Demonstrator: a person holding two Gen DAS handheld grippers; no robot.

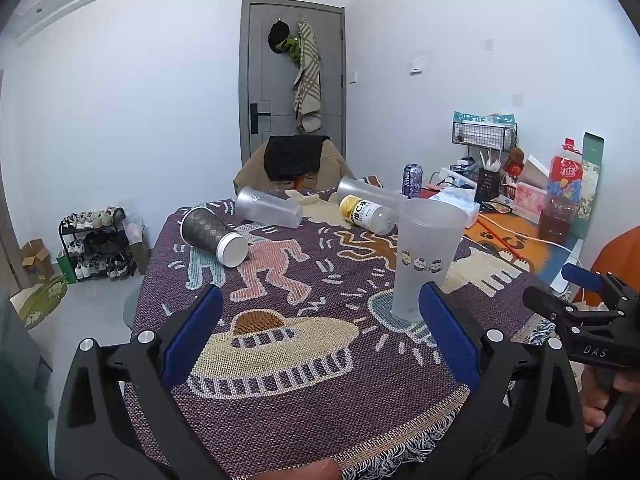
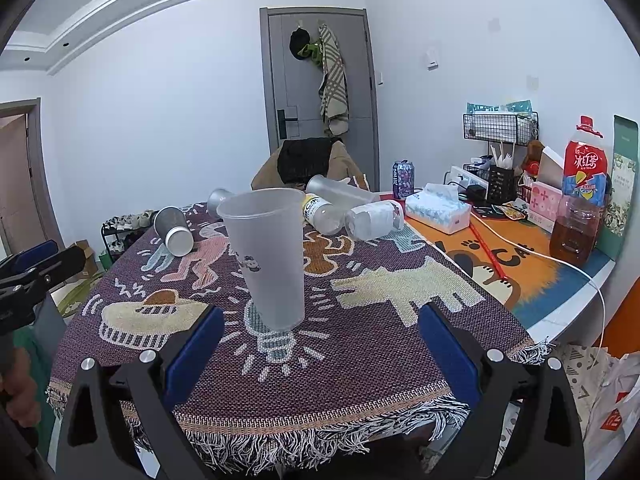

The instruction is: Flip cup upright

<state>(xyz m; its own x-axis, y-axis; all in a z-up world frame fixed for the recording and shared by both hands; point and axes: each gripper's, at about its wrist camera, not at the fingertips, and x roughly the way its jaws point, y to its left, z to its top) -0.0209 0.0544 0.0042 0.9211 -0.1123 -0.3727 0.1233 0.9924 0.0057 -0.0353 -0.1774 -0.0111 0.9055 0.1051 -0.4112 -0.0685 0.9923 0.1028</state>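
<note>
A frosted translucent cup (image 1: 424, 260) with small cartoon figures stands upright on the patterned cloth (image 1: 320, 380), mouth up. It also shows in the right wrist view (image 2: 268, 256). My left gripper (image 1: 320, 320) is open and empty, its right finger just in front of the cup's base. My right gripper (image 2: 320, 332) is open and empty, a little short of the cup, which stands nearer its left finger. The right gripper also shows at the right edge of the left wrist view (image 1: 588, 304).
Behind the cup lie a dark tumbler with a white end (image 1: 212, 236), a frosted cup (image 1: 268, 208), another frosted cup (image 1: 368, 190) and a yellow-capped bottle (image 1: 366, 214). To the right stand a can (image 2: 403, 178), tissue box (image 2: 438, 208), tea bottle (image 2: 580, 200) and white cable (image 2: 540, 256).
</note>
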